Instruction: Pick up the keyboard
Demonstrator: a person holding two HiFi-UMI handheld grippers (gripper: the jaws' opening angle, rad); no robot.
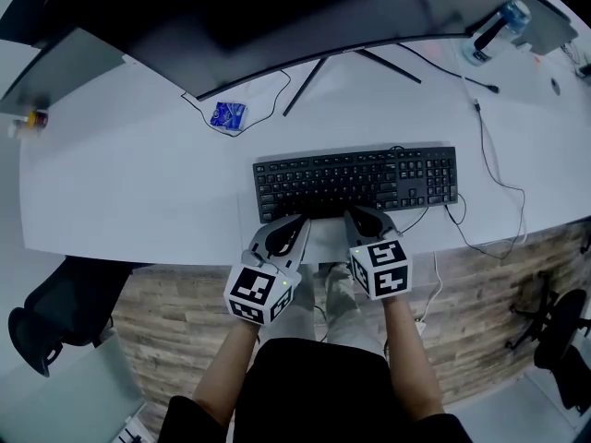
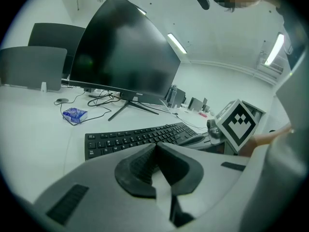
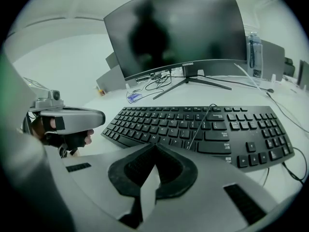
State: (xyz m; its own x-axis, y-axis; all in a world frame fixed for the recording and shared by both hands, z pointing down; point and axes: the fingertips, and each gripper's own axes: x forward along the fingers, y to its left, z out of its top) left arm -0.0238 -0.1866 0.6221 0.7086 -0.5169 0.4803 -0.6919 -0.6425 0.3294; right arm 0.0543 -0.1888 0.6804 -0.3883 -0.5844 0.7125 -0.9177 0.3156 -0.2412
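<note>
Across the middle of the frame, the flat black plastic keyboard (image 1: 355, 181) is lying square on the smooth white desk (image 1: 129, 173). Below it, the left gripper (image 1: 297, 223) and right gripper (image 1: 354, 220) are pointing at its near edge, ribbed dark pads (image 2: 139, 167) pressed together and empty, probably lining up a two-sided lift.

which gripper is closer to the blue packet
Left. The left gripper is at the keyboard's near edge, towards the packet's end; the right gripper is further right along that edge.
</note>
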